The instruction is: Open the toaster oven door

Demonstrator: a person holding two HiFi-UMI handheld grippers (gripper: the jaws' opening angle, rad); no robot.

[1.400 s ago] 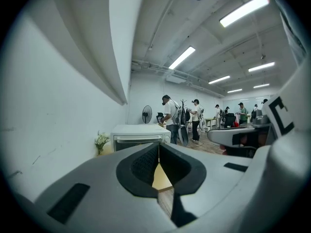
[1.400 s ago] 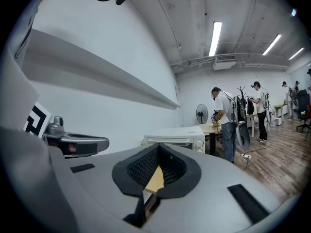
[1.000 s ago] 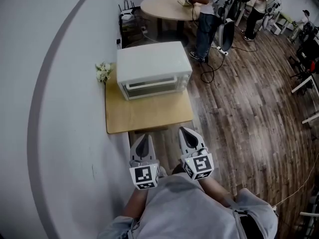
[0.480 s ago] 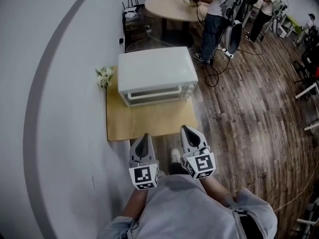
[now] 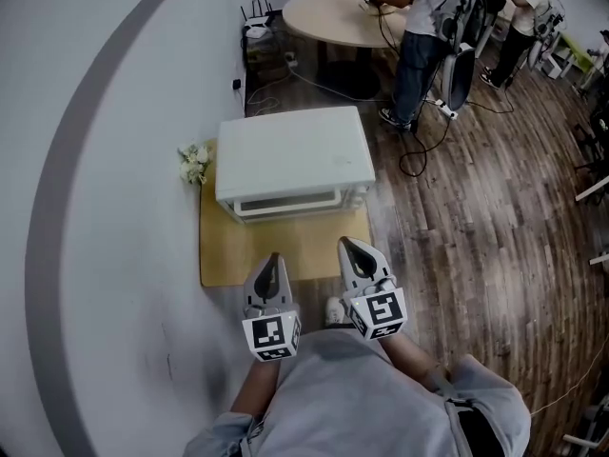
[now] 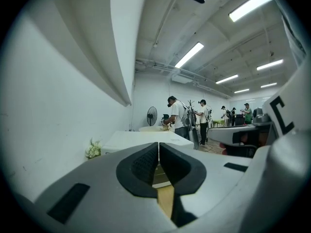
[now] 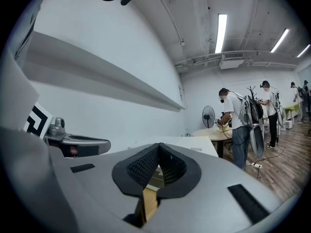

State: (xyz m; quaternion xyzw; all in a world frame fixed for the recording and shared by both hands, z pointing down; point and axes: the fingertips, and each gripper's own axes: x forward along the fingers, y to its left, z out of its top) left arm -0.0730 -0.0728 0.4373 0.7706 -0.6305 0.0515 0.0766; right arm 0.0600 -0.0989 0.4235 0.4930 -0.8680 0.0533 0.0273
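A white toaster oven point(image 5: 293, 156) stands on a small wooden table point(image 5: 276, 253) against the wall, its door shut and facing me. My left gripper point(image 5: 274, 259) and right gripper point(image 5: 350, 246) hover side by side at the table's near edge, short of the oven. Both are shut with nothing between the jaws. In the left gripper view the oven's top point(image 6: 138, 139) shows just past the closed pads point(image 6: 146, 161). In the right gripper view the oven point(image 7: 192, 147) lies ahead beyond the closed jaws, and the left gripper point(image 7: 73, 144) shows at the left.
A small bunch of white flowers point(image 5: 195, 163) sits at the table's left against the wall. Behind the oven are a round table point(image 5: 352, 17), a fan point(image 6: 152, 114), cables on the wood floor point(image 5: 447, 208), and people standing point(image 5: 423, 27).
Both grippers have moved forward toward the table; the oven now sits closer and lower in the head view. Jaws stay shut.
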